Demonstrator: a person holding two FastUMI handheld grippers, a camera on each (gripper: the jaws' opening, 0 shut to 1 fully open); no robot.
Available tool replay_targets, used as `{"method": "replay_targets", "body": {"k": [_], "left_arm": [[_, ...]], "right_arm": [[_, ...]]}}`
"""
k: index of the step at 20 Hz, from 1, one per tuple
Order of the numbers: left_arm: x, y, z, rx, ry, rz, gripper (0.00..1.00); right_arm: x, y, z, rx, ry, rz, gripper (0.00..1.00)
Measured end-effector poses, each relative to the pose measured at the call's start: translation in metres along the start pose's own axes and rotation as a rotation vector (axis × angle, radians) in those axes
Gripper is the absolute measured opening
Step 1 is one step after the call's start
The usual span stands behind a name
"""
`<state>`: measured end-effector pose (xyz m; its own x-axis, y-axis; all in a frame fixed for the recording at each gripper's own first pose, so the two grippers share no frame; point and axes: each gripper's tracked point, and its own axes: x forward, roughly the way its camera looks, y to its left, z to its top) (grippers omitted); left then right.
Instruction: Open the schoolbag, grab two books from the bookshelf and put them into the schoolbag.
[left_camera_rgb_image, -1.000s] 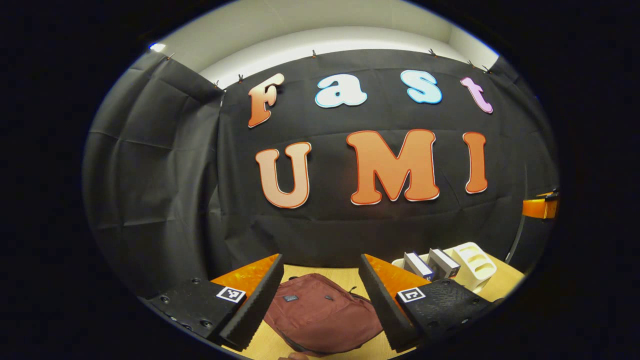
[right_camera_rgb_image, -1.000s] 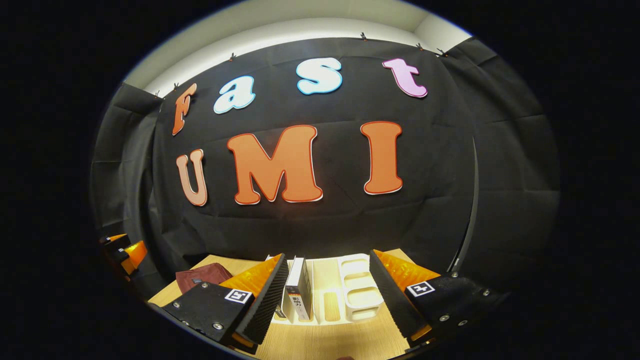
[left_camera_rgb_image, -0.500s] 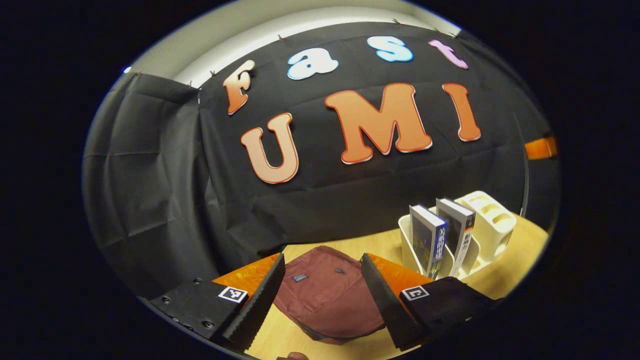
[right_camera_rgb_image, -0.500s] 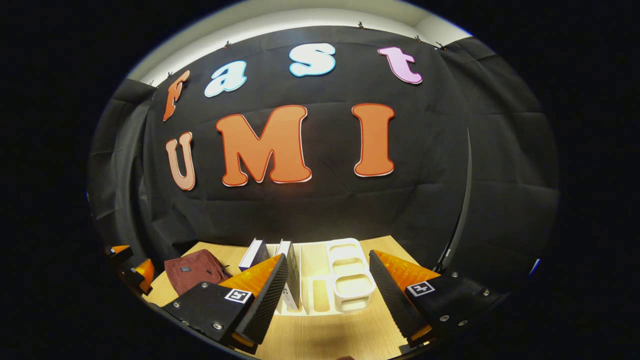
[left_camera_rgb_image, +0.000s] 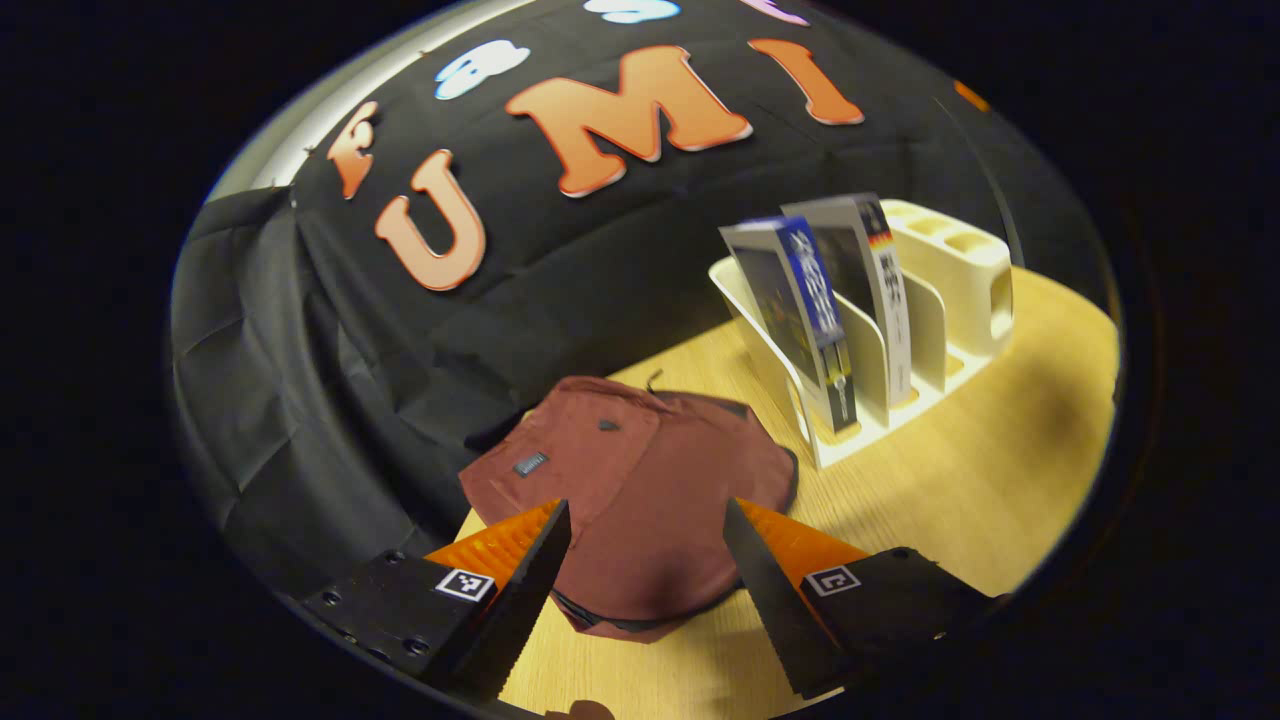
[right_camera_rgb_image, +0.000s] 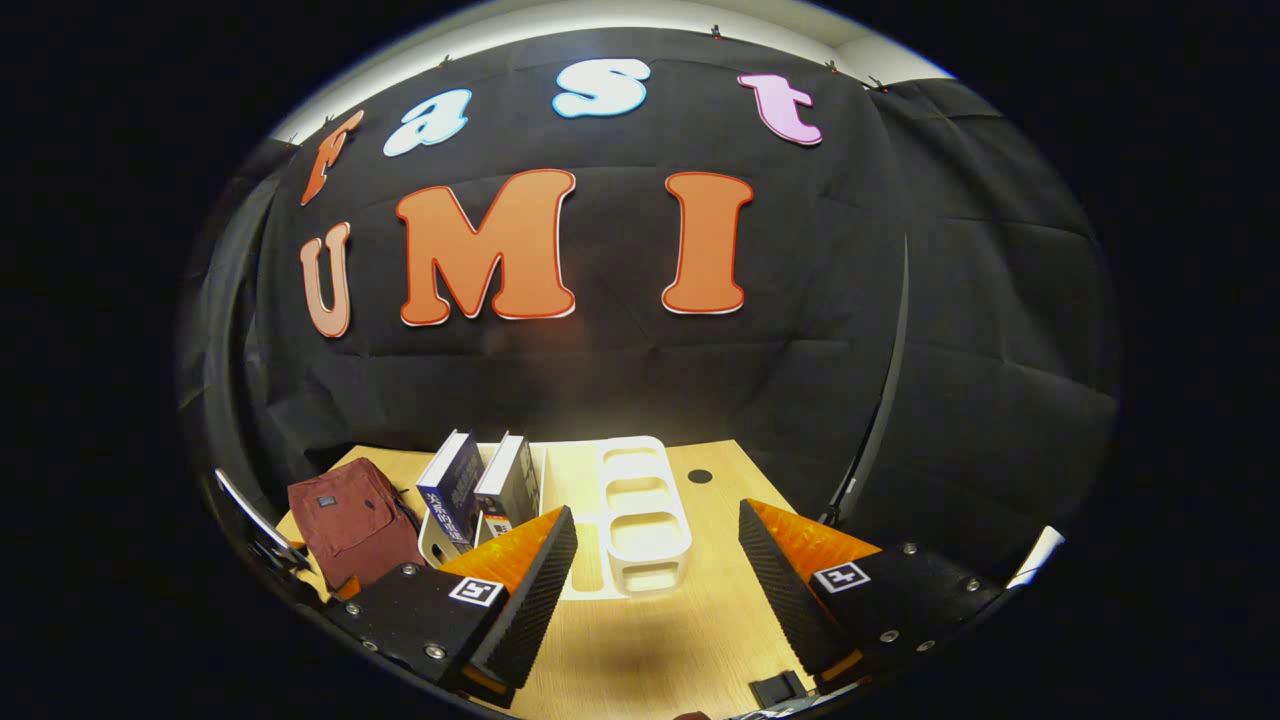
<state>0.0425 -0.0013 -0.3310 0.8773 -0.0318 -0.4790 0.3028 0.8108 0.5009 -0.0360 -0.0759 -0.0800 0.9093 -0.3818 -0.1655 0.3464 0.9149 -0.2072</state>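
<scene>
Both the left gripper (left_camera_rgb_image: 645, 590) and right gripper (right_camera_rgb_image: 655, 590) hang wide apart, empty, above the schoolbag (left_camera_rgb_image: 640, 490) and bookshelf (right_camera_rgb_image: 640, 520) with two books (left_camera_rgb_image: 800, 300).

We see our left gripper (left_camera_rgb_image: 645, 585) with its jaws apart above the dark red schoolbag (left_camera_rgb_image: 640, 490), which lies flat on the wooden table (left_camera_rgb_image: 980, 480). Just beside the bag, two books (left_camera_rgb_image: 820, 300) lean in a white bookshelf (left_camera_rgb_image: 940, 290).
</scene>
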Motion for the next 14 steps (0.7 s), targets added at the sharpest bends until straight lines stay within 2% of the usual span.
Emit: {"method": "replay_targets", "body": {"k": [3, 6, 11, 14], "left_arm": [[0.024, -0.032, -0.013, 0.047, 0.043, -0.060, 0.98], [0.046, -0.053, -0.024, 0.145, 0.076, -0.067, 0.98], [0.077, -0.048, -0.028, 0.229, 0.121, -0.038, 0.98], [0.075, -0.034, -0.018, 0.213, 0.112, -0.042, 0.98]], "right_arm": [[-0.001, -0.017, -0.004, -0.028, 0.014, -0.038, 0.97], [-0.002, -0.034, -0.008, -0.017, 0.027, -0.066, 0.97], [-0.003, -0.062, -0.024, 0.029, 0.070, -0.111, 0.97], [-0.001, -0.072, -0.032, 0.050, 0.085, -0.123, 0.97]]}}
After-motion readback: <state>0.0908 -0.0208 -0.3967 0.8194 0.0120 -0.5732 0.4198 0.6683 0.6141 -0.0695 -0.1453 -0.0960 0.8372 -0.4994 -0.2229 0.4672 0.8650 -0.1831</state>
